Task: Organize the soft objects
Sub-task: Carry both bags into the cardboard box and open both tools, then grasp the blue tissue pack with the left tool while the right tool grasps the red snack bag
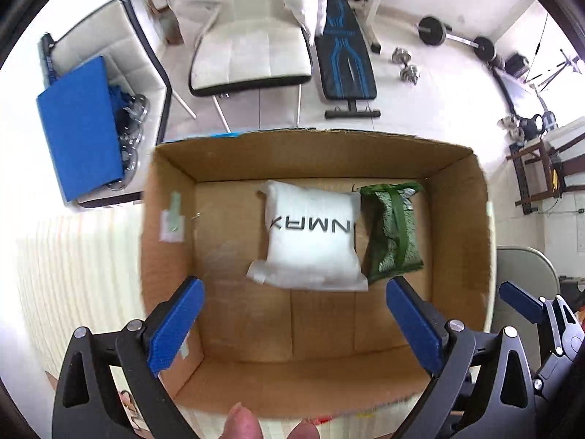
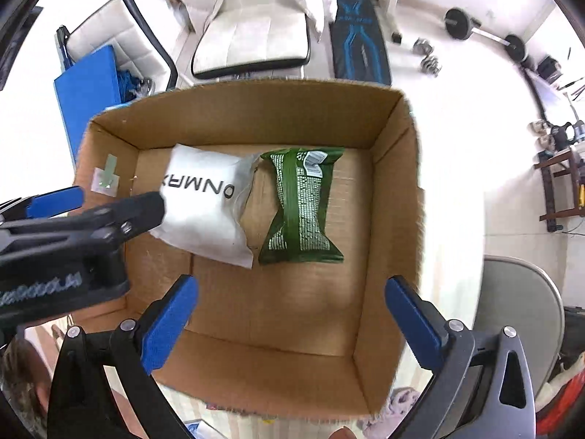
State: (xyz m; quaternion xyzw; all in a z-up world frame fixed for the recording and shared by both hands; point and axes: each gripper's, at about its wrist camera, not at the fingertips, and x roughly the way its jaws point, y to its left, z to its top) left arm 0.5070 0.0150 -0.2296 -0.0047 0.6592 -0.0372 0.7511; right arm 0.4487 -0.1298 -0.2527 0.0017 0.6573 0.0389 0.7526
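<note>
1. An open brown cardboard box (image 1: pixel 457 197) sits below both cameras, with its flaps up and its floor mostly bare.
2. A puffy white plastic pouch with black lettering (image 1: pixel 310 234) lies on the box floor towards the far wall; the right wrist view shows it left of centre (image 2: pixel 208 205).
3. A crinkled green foil snack packet with white print (image 1: pixel 393 234) lies just to the right of the white pouch. In the left wrist view their edges appear to touch, while the right wrist view (image 2: pixel 301 208) shows a narrow strip of cardboard between their lower halves.
4. The left gripper (image 1: pixel 294 325) hangs above the near half of the box with its 2 blue-padded fingers (image 1: pixel 175 325) spread wide and nothing between them.
5. The right gripper (image 2: pixel 289 325) is likewise spread wide and empty above the near part of the box.
6. In the right wrist view the left gripper (image 2: pixel 76 216) reaches in from the left, its dark tip overlapping the white pouch's left edge.
7. A white padded chair seat (image 1: pixel 252 62) and a black and blue weight bench (image 1: pixel 343 55) stand on the floor beyond the box.
</note>
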